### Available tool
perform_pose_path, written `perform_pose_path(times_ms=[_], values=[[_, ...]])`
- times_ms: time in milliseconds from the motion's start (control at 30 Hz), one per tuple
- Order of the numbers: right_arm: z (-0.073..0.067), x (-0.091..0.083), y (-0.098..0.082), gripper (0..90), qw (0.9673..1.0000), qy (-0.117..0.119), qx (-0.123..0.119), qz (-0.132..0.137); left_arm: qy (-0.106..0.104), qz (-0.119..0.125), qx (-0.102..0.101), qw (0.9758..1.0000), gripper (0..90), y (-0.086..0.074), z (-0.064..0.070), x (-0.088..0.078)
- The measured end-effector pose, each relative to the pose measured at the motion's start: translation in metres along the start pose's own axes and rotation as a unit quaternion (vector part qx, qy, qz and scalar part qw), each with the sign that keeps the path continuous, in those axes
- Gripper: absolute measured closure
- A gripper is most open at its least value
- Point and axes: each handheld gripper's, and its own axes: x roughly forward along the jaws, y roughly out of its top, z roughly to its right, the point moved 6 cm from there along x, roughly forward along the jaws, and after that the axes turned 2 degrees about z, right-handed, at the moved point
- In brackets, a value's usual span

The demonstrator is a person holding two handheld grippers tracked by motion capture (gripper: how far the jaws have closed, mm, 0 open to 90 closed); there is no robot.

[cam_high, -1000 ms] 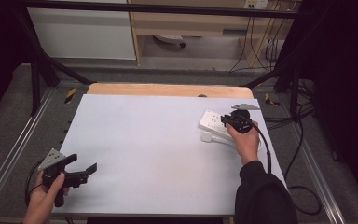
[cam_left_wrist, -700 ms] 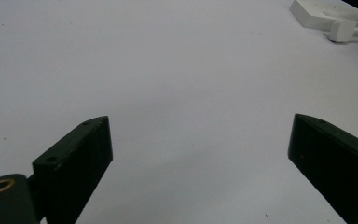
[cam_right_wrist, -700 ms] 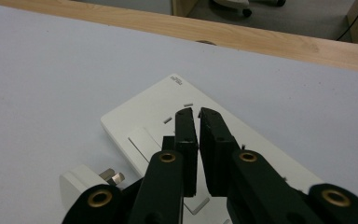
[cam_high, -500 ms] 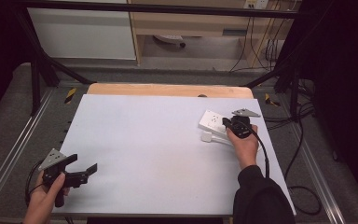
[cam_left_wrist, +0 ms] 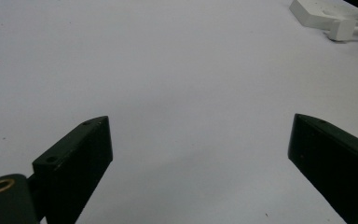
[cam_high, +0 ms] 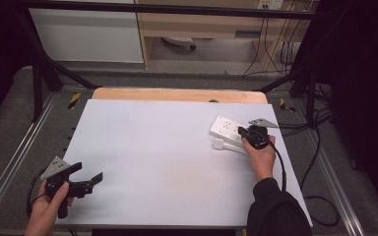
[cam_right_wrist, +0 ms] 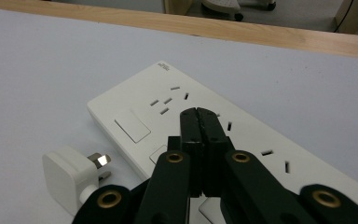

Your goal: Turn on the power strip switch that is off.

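Hovering pressed together over the power strip [cam_right_wrist: 242, 135], perhaps touching, right gripper [cam_right_wrist: 199, 112]; left gripper [cam_left_wrist: 198, 144] gapes wide.

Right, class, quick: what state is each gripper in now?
Left gripper: open, holding nothing.
Right gripper: shut, empty, over the power strip.

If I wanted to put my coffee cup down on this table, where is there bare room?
The wide middle of the grey table is bare, from the left gripper at the near left corner across to the power strip. The far left is free too. It is crowded at the far right, where the right gripper, jaws together, sits over the strip beside a loose white plug.
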Motion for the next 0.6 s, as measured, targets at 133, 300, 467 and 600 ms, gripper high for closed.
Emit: perform_pose_path(times_ms=[133,300,467,600], values=[[0.0026,-0.002,-0.0043,90.0,1.0,-0.004,0.007,0.004,0.0,0.0,0.0,1.0,6.3,-0.0001,0.0001,-0.0001],[0.0039,-0.0027,-0.009,90.0,1.0,-0.006,0.004,0.001,0.001,0.0,0.001,1.0,6.3,-0.0001,0.0003,0.0002],[0.0034,-0.0024,-0.0088,90.0,1.0,-0.006,0.0,0.001,0.001,0.0,0.001,1.0,6.3,-0.0001,0.0004,0.0001],[0.003,-0.0019,-0.0107,90.0,1.0,-0.006,0.002,0.001,0.0,0.0,0.001,1.0,6.3,-0.0002,0.0004,0.0003]])
